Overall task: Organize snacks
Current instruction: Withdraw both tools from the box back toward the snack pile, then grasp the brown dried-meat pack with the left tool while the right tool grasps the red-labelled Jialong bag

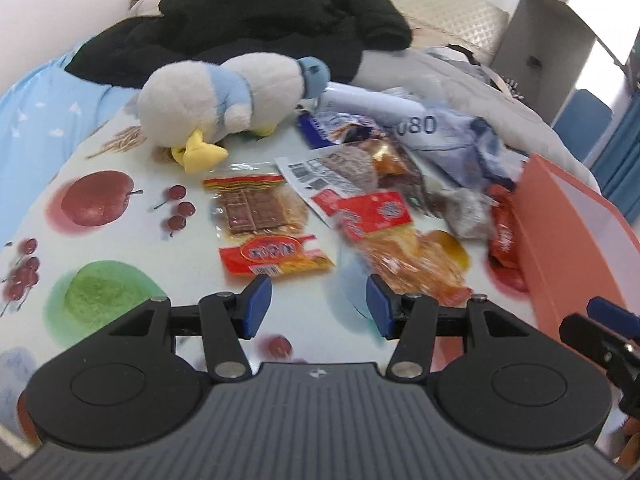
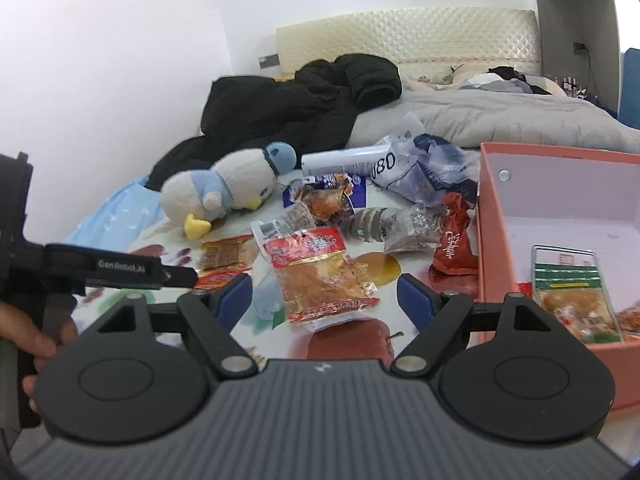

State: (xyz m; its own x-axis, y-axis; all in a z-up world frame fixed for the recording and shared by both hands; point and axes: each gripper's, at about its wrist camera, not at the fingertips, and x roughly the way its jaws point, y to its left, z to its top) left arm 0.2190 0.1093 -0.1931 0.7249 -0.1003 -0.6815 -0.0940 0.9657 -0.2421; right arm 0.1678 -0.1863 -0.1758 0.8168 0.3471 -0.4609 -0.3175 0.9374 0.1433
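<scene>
Snack packets lie scattered on a fruit-print cloth (image 1: pixel 120 240). My left gripper (image 1: pixel 319 306) hovers open and empty just short of a small red-orange packet (image 1: pixel 276 258); a brown-slab packet (image 1: pixel 256 208) lies behind it. My right gripper (image 2: pixel 325 298) is open above a large red-topped packet of orange snacks (image 2: pixel 320 276) (image 1: pixel 396 248), pads apart from it. A red wrapped snack (image 2: pixel 454 244) rests against the orange box (image 2: pixel 492 240), which holds a green-banded packet (image 2: pixel 572 292). One blue finger of the right gripper (image 1: pixel 608 312) shows at the left view's edge.
A plush penguin (image 1: pixel 224 96) lies behind the snacks, with a black jacket (image 2: pixel 300 96) and grey duvet (image 2: pixel 500 116) beyond. A white tube (image 2: pixel 340 160), a crumpled blue bag (image 2: pixel 432 172) and more wrappers crowd the middle. A hand (image 2: pixel 24 336) holds the left device.
</scene>
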